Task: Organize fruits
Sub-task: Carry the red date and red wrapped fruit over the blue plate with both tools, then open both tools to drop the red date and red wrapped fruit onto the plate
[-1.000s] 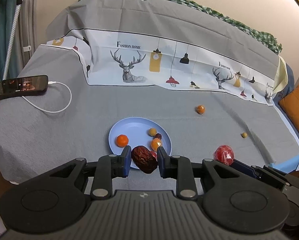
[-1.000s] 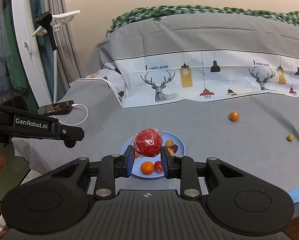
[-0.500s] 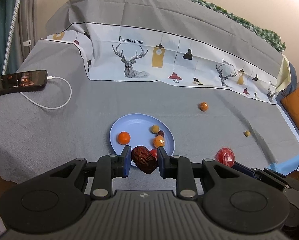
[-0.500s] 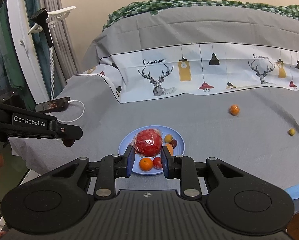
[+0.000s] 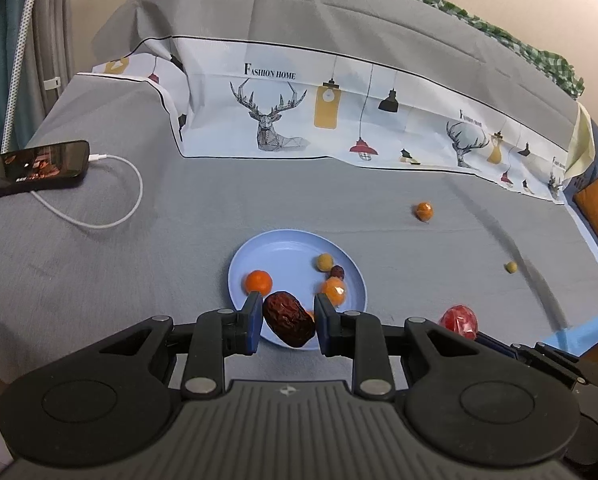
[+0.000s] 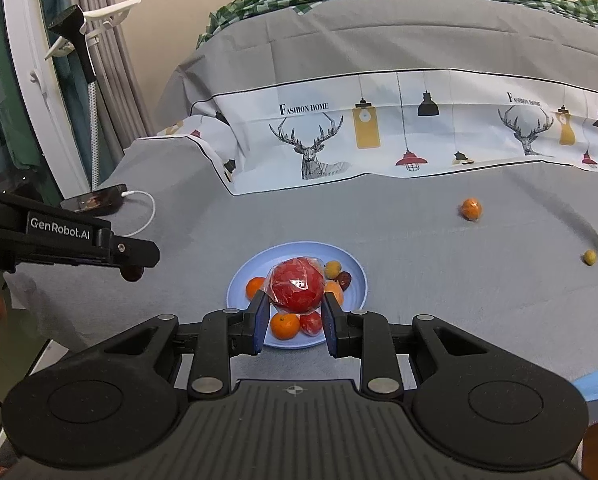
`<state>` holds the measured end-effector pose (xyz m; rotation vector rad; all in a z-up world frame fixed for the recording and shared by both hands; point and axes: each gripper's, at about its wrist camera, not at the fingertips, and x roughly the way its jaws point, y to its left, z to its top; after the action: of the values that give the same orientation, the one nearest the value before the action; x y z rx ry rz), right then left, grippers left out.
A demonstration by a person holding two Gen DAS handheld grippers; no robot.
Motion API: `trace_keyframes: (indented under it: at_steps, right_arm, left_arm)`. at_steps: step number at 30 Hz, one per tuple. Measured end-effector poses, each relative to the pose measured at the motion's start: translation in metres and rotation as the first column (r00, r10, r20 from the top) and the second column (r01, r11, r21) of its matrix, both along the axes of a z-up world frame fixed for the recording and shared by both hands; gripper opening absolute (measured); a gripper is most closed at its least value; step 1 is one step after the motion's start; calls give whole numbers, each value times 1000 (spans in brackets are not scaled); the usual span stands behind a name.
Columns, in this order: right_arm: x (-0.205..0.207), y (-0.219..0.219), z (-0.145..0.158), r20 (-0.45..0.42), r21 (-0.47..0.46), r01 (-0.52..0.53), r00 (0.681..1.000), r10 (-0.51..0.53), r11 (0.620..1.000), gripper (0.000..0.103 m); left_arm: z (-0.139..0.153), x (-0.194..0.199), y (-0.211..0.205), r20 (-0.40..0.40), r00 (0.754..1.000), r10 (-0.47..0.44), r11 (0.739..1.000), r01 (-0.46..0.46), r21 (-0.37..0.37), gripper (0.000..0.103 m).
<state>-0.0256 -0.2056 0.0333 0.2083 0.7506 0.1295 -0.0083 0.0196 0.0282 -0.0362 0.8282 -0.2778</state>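
Fruit was in both of our grippers. Our left gripper (image 5: 285,322) had its fingers (image 5: 251,322) clenched on a wrinkled dark red date (image 5: 289,324), which sat tilted between the blue pads, above the near rim of the blue plate (image 5: 287,256). Our right gripper (image 6: 295,320) gripped a red fruit wrapped in clear film (image 6: 297,285), also held over the plate; in the left view that same wrapped fruit showed low to the right of the left fingers.

On the plate, beyond the left fingers, lay a small orange (image 5: 259,282) just past the left pad, a film-wrapped orange fruit (image 5: 334,290) just past the right pad, and farther on a yellowish round fruit (image 5: 324,262) touching a small dark red one (image 5: 337,271). From the right view we also saw another orange (image 6: 285,326) and a small red fruit (image 6: 311,323) between the right fingers, at the plate's near edge.

Far ahead and to the right of both pairs of fingers, a wrapped orange fruit (image 5: 424,211) and a small yellow-green fruit (image 5: 511,267) lay on the grey bedcover (image 5: 179,272), well apart from the plate. Far to the left ahead, a phone (image 5: 33,169) rested on the cover with a white cable (image 5: 111,216) plugged in.
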Motion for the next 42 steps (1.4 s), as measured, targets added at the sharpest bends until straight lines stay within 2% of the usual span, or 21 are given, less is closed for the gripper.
trace_keyframes:
  at_steps: [10,17,26,27,28,29,30,31,32,33,36,42]
  right_arm:
    - [58,9,-46,-57,-31,-35,998,33,999,29]
    - [101,18,-88,-122,-50,-65,991,58,997,29]
    - [141,25,-134,-168,-93,-117,981,100,989,30]
    - [144,26,-137,-174,-94,-128,979,111,987,31]
    - [149,27,-141,-184,-90,-147,974,128,985,31]
    - [153,28,-145,-209,-77,-176,965,157,981,40]
    - [158,27,-146,-238,-60,-185,957,166,981,60]
    - [160,23,-144,-246,-46,-163,958,147,986,68]
    - [158,18,-138,-229,-31,-142,964,131,989,78]
    - [155,15,-132,-218,-24,-144,967,135,989,84]
    - [137,9,-111,-204,-30,-162,967,153,986,93]
    - [69,4,-66,-208,16,-95,973,96,995,99]
  left_arm:
    - [-33,65,-23,-44,999,-9,999,11,45,30]
    - [-80,123,-44,-124,991,-43,994,54,91,30]
    - [-131,173,-59,-195,979,-62,982,94,162,31]
    - [-134,177,-59,-202,977,-69,982,103,158,38]
    - [-137,181,-58,-210,974,-87,982,119,145,62]
    - [-137,182,-57,-217,971,-95,982,128,142,78]
    - [-136,183,-55,-215,972,-93,982,125,143,98]
    - [-132,180,-51,-187,979,-81,984,109,142,102]
    - [-125,176,-46,-153,986,-65,986,88,143,102]
    - [-120,171,-42,-136,989,-57,986,77,147,102]
    - [-100,152,-28,-127,992,-14,986,35,161,102]
    - [-72,86,-3,-163,983,79,973,-41,226,102]
